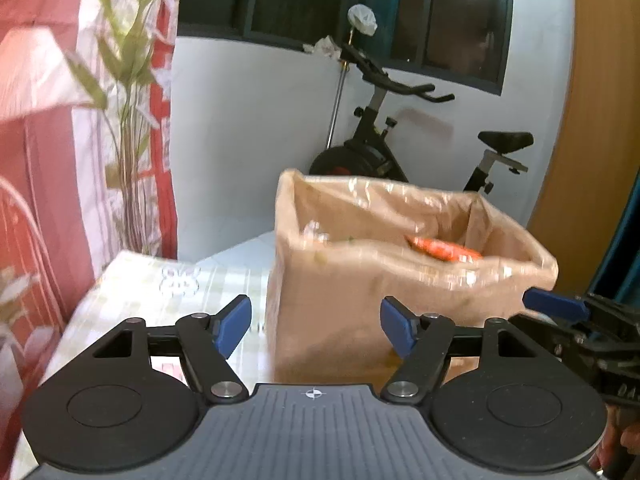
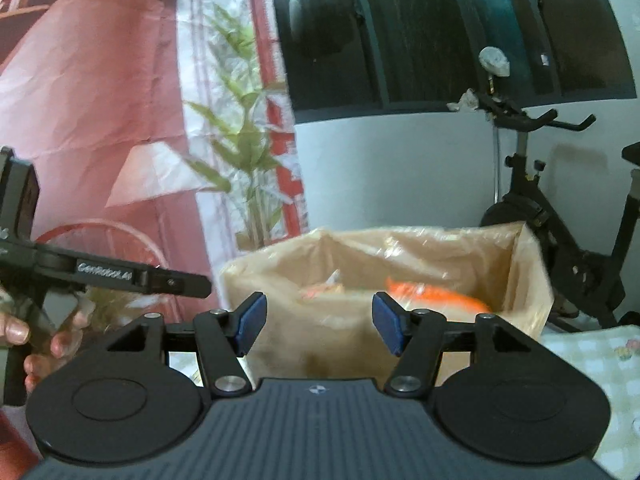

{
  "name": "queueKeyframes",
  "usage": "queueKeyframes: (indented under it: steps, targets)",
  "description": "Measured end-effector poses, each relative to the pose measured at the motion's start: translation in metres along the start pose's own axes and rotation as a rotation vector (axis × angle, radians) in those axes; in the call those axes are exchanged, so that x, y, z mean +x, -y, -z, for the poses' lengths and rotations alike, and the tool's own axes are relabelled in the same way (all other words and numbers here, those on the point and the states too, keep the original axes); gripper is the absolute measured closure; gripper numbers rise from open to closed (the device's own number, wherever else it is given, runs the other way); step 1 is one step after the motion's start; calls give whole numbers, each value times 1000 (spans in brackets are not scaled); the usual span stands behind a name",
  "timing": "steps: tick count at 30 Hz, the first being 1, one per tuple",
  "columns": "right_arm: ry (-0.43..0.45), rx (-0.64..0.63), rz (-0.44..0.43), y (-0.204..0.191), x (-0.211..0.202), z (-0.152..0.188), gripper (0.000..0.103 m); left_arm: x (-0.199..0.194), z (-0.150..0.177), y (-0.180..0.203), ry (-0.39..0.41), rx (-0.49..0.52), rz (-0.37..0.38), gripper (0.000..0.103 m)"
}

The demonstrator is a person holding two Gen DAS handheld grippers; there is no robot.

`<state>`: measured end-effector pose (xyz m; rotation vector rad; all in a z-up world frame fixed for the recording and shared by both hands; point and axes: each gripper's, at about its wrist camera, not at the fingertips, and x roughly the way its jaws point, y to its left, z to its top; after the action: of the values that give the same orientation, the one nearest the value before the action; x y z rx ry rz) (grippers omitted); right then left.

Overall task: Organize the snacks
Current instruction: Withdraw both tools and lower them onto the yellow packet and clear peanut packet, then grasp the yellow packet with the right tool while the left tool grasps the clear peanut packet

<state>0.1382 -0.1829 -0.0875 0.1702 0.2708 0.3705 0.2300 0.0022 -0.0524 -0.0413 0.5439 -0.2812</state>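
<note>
A tape-covered cardboard box (image 1: pixel 352 304) stands on the checked tablecloth, open at the top. An orange snack packet (image 1: pixel 444 249) lies inside it, with other wrappers blurred beside it. My left gripper (image 1: pixel 316 326) is open and empty, just in front of the box's near wall. In the right wrist view the same box (image 2: pixel 320 344) is close ahead with the orange packet (image 2: pixel 436 295) inside. My right gripper (image 2: pixel 319 326) is open and empty in front of the box. The right gripper shows at the right edge of the left wrist view (image 1: pixel 560 308); the left gripper (image 2: pixel 120 276) shows at the left of the right wrist view.
The table (image 1: pixel 152 292) with its pale checked cloth reaches left of the box and to the right (image 2: pixel 592 360). An exercise bike (image 1: pixel 400 136) stands behind by the white wall. A leafy plant (image 1: pixel 128 120) and a red-and-white curtain are at the left.
</note>
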Motion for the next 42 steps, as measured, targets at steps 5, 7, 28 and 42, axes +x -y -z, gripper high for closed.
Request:
queueKeyframes:
  steps: [5, 7, 28, 42]
  targets:
    - [-84, 10, -29, -11, 1, 29, 41, 8, 24, -8, -55, -30, 2, 30]
    - [-128, 18, -29, -13, 5, 40, 41, 13, 31, -12, -75, -43, 3, 30]
    - [-439, -18, -38, -1, 70, 112, 42, 77, 81, -29, -262, -67, 19, 39]
    - [-514, -60, 13, 24, 117, 130, 46, 153, 92, 0, -382, -19, 26, 41]
